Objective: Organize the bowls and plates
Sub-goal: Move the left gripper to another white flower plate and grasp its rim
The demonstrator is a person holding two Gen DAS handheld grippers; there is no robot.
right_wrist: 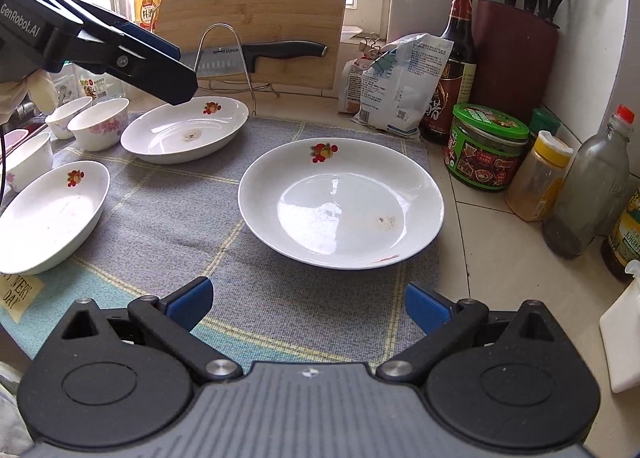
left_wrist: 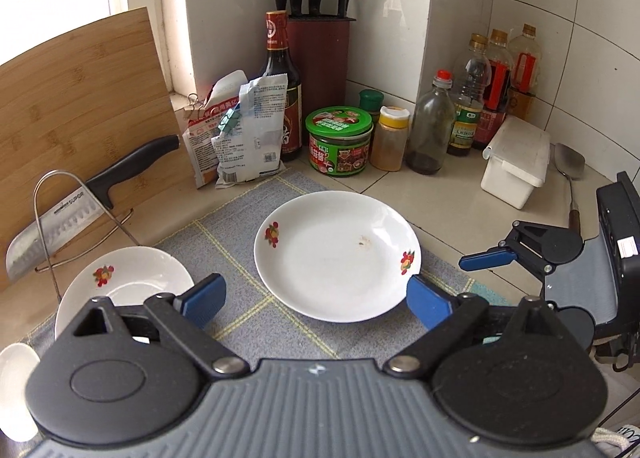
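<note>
On the grey mat (right_wrist: 160, 218) — three white plates.
Left gripper (left_wrist: 314, 300) and right gripper (right_wrist: 308, 304) — both wide, empty; largest plate (right_wrist: 340, 202) ahead.

Crockery on the grey checked mat (right_wrist: 168, 218): three white plates with a fruit motif — one large (right_wrist: 340, 202), two smaller, at the rear (right_wrist: 184, 130) and at the left (right_wrist: 48, 214). Small white bowls at the left edge: three (right_wrist: 102, 128) in the right wrist view.

Knife block (left_wrist: 320, 58): three black-handled knives and one pair of scissors. One further knife (left_wrist: 80, 210) rests on a wire rack. One bamboo cutting board (left_wrist: 80, 110).

Two grippers — left (left_wrist: 314, 300), right (right_wrist: 308, 304).
</note>
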